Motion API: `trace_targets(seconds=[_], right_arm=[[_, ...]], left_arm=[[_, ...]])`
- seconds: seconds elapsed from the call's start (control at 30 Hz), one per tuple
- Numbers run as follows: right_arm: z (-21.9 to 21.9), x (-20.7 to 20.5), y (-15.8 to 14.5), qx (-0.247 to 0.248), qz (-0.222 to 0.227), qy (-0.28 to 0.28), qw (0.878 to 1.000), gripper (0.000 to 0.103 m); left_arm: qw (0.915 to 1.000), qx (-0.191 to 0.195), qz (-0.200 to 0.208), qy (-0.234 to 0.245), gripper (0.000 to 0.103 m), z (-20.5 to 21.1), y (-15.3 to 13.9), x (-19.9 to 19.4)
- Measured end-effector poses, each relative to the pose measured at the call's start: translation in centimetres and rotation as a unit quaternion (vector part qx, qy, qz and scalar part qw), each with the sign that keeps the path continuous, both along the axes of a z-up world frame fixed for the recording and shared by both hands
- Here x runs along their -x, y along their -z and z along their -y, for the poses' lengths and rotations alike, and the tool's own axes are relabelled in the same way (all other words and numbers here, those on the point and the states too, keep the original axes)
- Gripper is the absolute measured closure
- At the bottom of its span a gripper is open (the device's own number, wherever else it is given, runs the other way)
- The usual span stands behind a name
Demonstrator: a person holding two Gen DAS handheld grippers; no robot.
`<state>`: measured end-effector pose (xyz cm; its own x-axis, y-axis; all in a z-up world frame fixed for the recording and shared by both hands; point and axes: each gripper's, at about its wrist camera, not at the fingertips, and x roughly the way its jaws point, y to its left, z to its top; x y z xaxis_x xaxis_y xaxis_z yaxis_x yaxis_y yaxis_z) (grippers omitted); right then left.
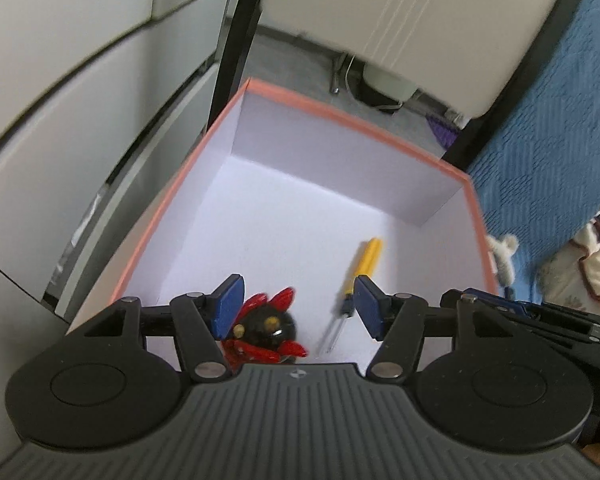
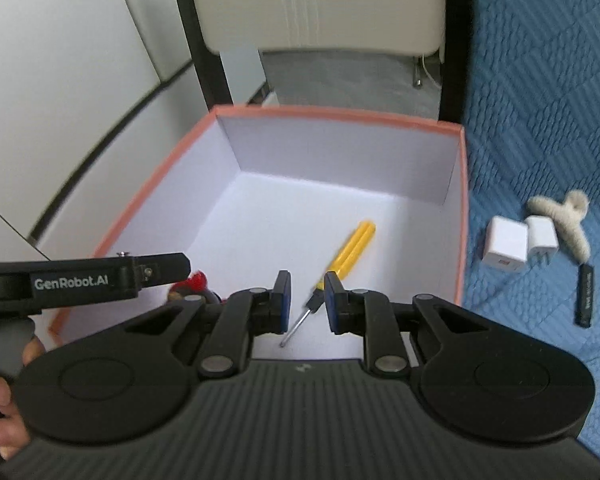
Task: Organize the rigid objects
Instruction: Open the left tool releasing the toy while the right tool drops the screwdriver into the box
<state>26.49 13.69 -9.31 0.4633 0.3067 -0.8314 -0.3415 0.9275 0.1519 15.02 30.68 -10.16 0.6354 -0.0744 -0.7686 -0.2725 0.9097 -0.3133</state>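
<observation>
Left wrist: our left gripper hangs spread and empty over the box, toy at 7 o'clock, screwdriver at 5.

Right wrist: our right gripper is parted, empty; next, we should lift clear toward the 2 chargers at 3 o'clock.

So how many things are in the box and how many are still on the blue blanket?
In the box: 2, the screwdriver and the red and black toy.
On the blue blanket: 4, two white chargers, a fluffy clip, a black stick.
Total: 6
</observation>
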Motion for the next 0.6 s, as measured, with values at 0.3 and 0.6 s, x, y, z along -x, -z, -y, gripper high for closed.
trace_targets(seconds=[0.3, 0.6], right_arm=[[3.5, 2.0, -5.3, -0.026, 0.057, 0.01, 0.998, 0.081], [8.4, 5.0, -8.0, -0.027, 0.104, 0.032, 0.994, 0.08]], left_arm=[[0.9981, -0.014, 0.06, 0.011, 0.037, 4.2, -5.2, 2.2], [0.994, -0.02, 0.102, 0.035, 0.037, 9.7, -7.6, 3.7]])
